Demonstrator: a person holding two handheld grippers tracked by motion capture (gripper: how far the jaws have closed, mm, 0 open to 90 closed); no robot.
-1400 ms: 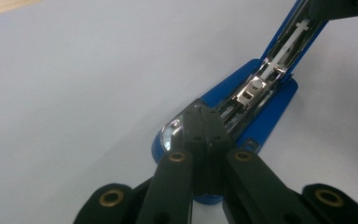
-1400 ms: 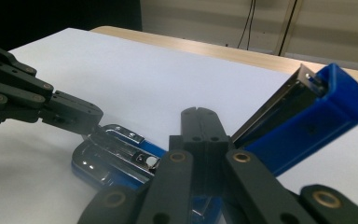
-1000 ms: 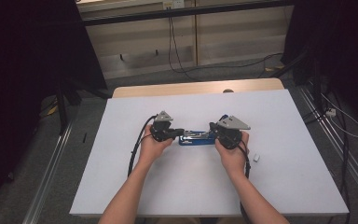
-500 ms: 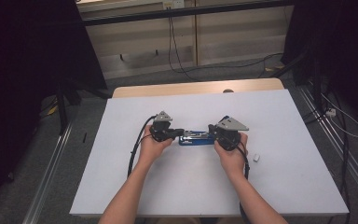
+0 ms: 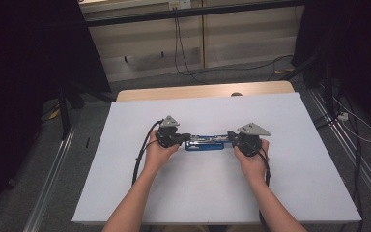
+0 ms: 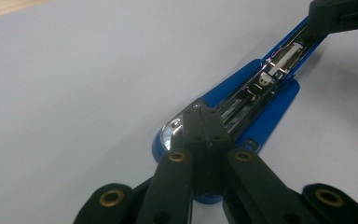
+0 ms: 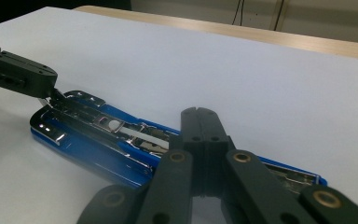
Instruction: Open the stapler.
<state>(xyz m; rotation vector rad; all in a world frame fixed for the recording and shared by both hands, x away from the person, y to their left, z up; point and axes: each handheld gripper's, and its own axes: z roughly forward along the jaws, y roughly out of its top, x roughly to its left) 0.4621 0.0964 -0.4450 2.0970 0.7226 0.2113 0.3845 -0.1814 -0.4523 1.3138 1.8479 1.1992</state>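
- Nearest the person: both forearms come in from the bottom, left gripper (image 5: 182,137) and right gripper (image 5: 233,138) each at one end of the blue stapler (image 5: 205,142), which lies flat mid-table, opened out lengthwise.
- Both claws are clenched tight, jaws pressed together; each tip sits over the stapler's metal (image 6: 242,100), though I can't tell if anything is pinched.
- Handling guess: stiff metal and plastic, light-ish, shiny rails (image 7: 121,128) probably slick. The hinge means it can flop, so I'd grab the blue plastic sides, not the chrome.
- Around it: bare white table (image 5: 290,193), nothing blocking.
- Further out: wooden edge (image 5: 203,91), then floor cables (image 5: 232,67).
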